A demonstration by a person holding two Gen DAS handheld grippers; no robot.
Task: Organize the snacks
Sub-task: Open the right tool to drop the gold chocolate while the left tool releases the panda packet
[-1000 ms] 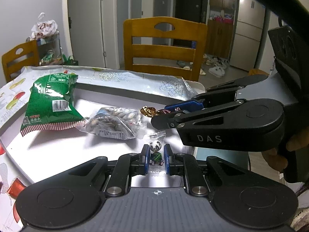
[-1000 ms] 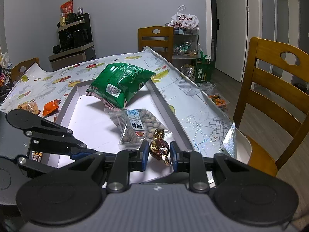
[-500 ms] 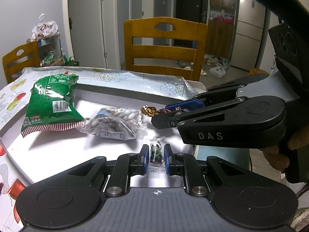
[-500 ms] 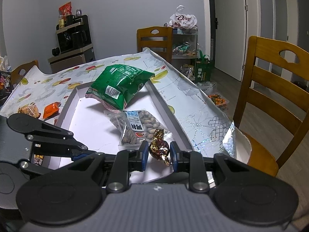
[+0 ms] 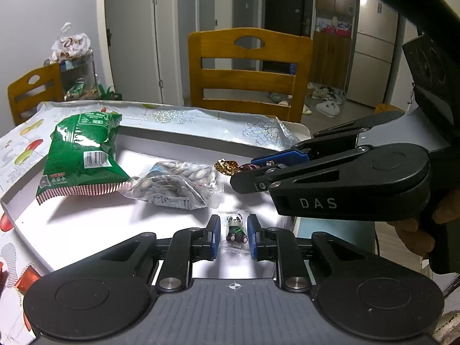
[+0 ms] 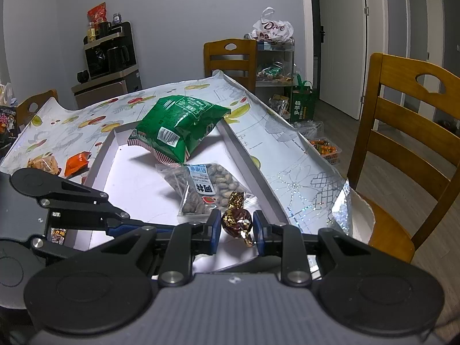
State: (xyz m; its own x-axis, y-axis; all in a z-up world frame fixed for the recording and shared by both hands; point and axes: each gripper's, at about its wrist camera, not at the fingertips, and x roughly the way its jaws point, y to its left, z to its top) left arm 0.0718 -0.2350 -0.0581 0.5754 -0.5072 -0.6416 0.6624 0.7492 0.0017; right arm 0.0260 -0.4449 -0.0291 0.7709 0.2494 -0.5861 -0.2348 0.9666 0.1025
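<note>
1. Left gripper [image 5: 233, 230]: fingers opening; the panda candy [image 5: 236, 227] sits between them, the pads just clear of it, over the white tray [image 5: 86, 224].
2. Right gripper [image 6: 236, 225]: fingers clamped on a gold-and-brown wrapped candy [image 6: 235, 218] at the tray's near corner.
3. In the tray: green snack bag [image 6: 178, 126], with the clear nut packet [image 6: 201, 189] beside it.
4. The tray rests on the desk [image 6: 72, 126].

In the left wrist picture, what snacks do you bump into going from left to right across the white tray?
green snack bag → clear bag of seeds → panda candy between the opening jaws of the left gripper → right gripper, shut on the gold and brown candy.
</note>
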